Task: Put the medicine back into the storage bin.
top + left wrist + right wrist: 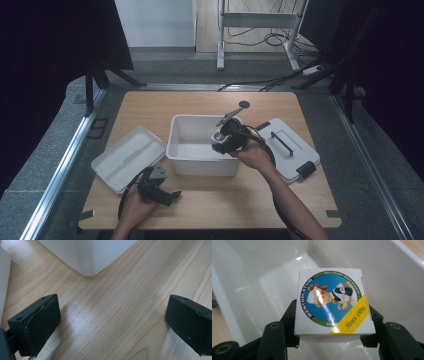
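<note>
The right gripper [223,140] holds a small white Mentholatum box [333,301] between its two black jaws. The jaws press on the box from both sides, so the box is pinched tight. The box has a round blue picture on top and a yellow corner that says "Since 1889". In the right gripper view the box hangs over the inside of a white plastic tub [249,290], and the smooth white floor of the tub is right under it. From the high view the right gripper sits at the right rim of the tub [200,165], and the right hand [255,156] comes in from below.

The left gripper [160,192] lies low near the front edge of the table, well apart from the box. Its jaws stand wide apart with nothing between them, just bare wood. A corner of the tub [87,262] shows just ahead of it.

The table [250,200] is light wood with a dark hole near its far edge. Around it is a grey floor, with dark curtains at the sides and a white frame with cables behind.

A white lid [127,156] lies left of the tub. Another white lid with a black handle [290,147] lies on the right, just beside the right hand. Nothing blocks the way into the tub
</note>
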Motion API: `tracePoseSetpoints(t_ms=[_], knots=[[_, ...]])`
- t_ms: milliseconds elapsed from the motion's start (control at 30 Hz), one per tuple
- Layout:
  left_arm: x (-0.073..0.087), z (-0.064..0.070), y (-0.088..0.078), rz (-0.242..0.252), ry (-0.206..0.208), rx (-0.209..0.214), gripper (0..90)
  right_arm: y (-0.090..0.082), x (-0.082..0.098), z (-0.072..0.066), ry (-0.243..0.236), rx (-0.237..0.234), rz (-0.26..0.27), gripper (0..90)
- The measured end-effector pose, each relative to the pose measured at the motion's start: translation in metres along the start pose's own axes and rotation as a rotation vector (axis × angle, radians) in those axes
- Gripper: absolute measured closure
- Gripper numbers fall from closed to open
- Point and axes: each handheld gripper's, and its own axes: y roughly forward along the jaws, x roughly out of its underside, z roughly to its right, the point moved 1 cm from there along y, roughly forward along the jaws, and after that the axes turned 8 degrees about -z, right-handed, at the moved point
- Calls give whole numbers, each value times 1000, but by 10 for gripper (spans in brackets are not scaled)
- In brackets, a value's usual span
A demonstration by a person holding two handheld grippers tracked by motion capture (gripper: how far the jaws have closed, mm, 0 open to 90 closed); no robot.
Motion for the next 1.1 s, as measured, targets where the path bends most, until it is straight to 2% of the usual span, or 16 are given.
tracePoseSetpoints(t_ms=[267,367,467,567,667,833,1000,1033,1100], knots=[[0,0,0,-1,1,0,3,14,-3,0,-12,0,-42,443],[0,0,0,0,0,0,3,14,-5,0,1,-8,-21,365],[0,0,0,1,-1,-1,5,12,-7,0,-3,5,-16,352],[0,0,0,2,-1,-1,6,9,-7,-1,-13,14,-12,326],[0,0,0,2,-1,-1,7,3,-4,-2,-16,24,10,263],[0,0,0,1,0,-1,7,-10,4,-4,-6,7,61,156],[0,0,0,1,-1,0,7,-21,12,-8,-7,4,88,109],[0,0,0,1,-1,0,7,-25,17,-10,-10,5,95,31],[0,0,0,1,-1,0,7,-29,22,-11,-15,11,94,0]])
